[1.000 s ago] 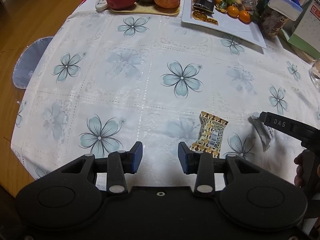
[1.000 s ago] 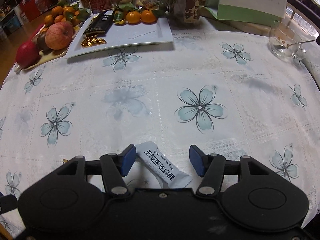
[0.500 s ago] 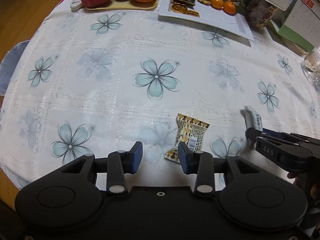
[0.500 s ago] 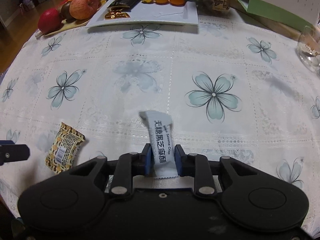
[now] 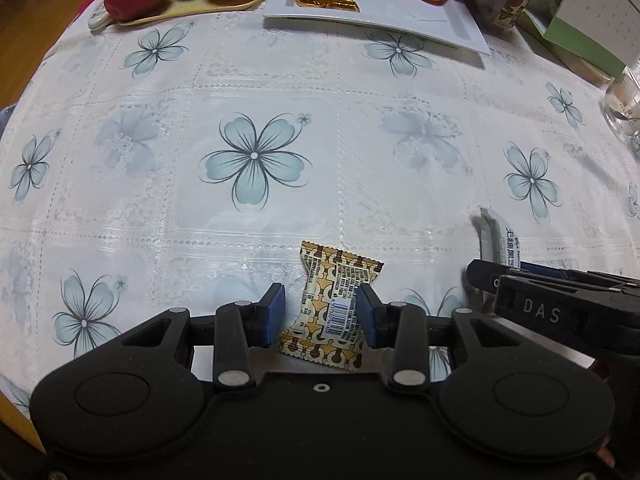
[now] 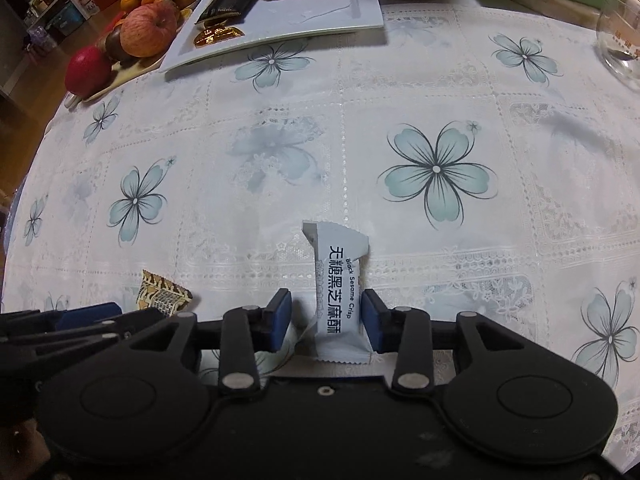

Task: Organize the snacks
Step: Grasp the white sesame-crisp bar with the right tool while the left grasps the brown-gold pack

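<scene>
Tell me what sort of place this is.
Probably a dining table in a home. A flowered lace tablecloth covers it, a tray of fruit and a white plate of tangerines and sweets stand at the far edge, and a desk calendar sits alongside.

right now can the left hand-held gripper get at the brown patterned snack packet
Probably yes. The left hand-held gripper already straddles the brown patterned snack packet, its pads open on either side with nothing between them and the wrapper. The right hand-held gripper is off to the side, around the white sesame crisp packet.
</scene>
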### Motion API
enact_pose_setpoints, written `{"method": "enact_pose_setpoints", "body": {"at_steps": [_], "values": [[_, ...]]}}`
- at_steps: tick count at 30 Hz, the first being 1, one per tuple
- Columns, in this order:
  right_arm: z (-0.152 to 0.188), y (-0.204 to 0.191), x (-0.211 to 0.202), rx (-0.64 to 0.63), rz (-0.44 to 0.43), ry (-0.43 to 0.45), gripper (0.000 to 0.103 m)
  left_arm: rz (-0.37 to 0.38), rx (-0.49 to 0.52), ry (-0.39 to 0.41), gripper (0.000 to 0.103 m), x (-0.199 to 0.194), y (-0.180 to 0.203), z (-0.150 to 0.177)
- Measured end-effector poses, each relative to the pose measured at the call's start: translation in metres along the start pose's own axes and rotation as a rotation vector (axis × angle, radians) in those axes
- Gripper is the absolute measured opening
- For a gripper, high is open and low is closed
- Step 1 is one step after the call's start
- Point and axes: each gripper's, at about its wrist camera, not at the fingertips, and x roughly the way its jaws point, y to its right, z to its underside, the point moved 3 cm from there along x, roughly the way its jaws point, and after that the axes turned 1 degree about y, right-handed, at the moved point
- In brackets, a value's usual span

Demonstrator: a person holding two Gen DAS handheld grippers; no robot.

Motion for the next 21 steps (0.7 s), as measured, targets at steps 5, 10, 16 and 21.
{"method": "enact_pose_setpoints", "body": {"at_steps": [5, 10, 16, 21], "values": [[0.003, -0.004, 0.000, -0.019, 0.019, 0.011, 0.040, 0.000, 0.000, 0.000, 0.053, 0.004, 0.005, -0.001], [0.004, -0.001, -0.001, -0.024, 0.053, 0.024, 0.024, -0.003, -0.009, -0.004, 0.053, 0.005, 0.008, 0.002], [0.004, 0.004, -0.002, 0.019, 0.042, 0.022, 0.022, -0.031, 0.030, 0.017, 0.052, 0.002, 0.013, 0.004], [0.004, 0.003, -0.002, 0.025, 0.051, 0.017, 0.022, -0.044, 0.035, -0.002, 0.052, 0.008, 0.014, 0.005]]}}
